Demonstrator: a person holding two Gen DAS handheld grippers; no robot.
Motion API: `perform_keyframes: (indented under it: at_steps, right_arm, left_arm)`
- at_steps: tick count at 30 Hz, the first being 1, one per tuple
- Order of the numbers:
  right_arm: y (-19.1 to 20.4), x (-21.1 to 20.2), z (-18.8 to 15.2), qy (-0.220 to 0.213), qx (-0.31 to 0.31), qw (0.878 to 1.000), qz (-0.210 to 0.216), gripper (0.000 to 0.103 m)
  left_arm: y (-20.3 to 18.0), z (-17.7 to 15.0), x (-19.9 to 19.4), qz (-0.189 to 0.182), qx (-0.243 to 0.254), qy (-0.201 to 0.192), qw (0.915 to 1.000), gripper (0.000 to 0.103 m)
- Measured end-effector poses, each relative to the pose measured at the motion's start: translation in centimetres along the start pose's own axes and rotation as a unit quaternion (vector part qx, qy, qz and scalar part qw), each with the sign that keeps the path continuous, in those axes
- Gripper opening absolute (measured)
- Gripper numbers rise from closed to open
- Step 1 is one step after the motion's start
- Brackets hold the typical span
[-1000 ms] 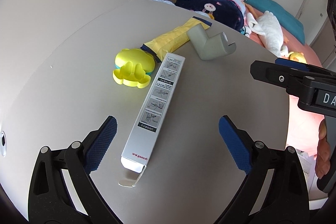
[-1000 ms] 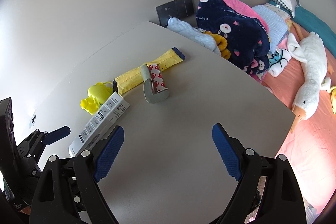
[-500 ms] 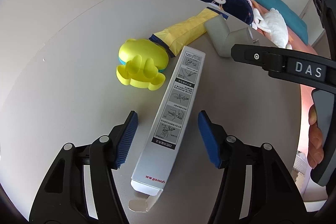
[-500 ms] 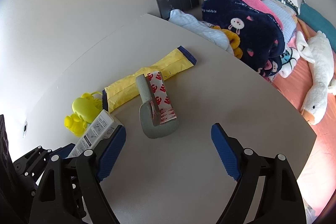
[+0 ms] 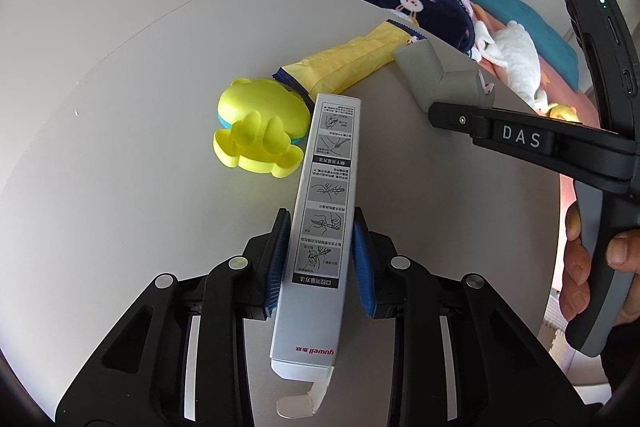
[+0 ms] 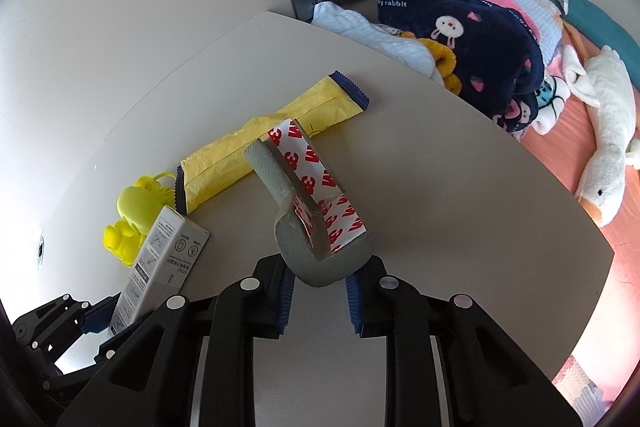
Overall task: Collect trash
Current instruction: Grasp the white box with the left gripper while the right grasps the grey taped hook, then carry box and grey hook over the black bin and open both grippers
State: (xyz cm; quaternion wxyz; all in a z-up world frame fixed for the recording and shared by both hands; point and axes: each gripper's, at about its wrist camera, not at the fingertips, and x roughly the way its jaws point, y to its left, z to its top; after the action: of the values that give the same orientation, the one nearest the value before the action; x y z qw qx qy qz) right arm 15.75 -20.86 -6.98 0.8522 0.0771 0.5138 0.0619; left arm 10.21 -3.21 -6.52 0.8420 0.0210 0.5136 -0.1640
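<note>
Now both jaws are clamped: left gripper (image 5: 319,259) on the box (image 5: 320,227), right gripper (image 6: 319,285) on the foam (image 6: 320,259); gripped at its rounded corner, the foam could squirm free.

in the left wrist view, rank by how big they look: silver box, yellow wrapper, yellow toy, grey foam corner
1. silver box, though it lies nearest the camera, which inflates it
2. yellow wrapper
3. yellow toy and grey foam corner look about alike; the toy is nearer, so no ranking.

Glossy cardboard box (image 5: 324,227), matt table (image 5: 120,187)
</note>
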Motion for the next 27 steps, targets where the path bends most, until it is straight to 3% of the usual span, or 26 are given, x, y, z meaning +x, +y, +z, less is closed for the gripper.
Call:
perform_keyframes:
  at_steps: [18, 27]
  right_arm:
    - [-2.7, -7.5, -3.4, -0.041, 0.008, 0.999, 0.01, 0.024]
    - [-4.6, -10.8, -5.2, -0.059, 0.015, 0.998, 0.005, 0.024]
  left_arm:
    - [-5.2, -1.2, -2.7, -0.012, 0.047, -0.022, 0.9986, 0.027]
    - [-7.7, -2.3, -4.0, -0.018, 0.052, -0.056, 0.9969, 0.026]
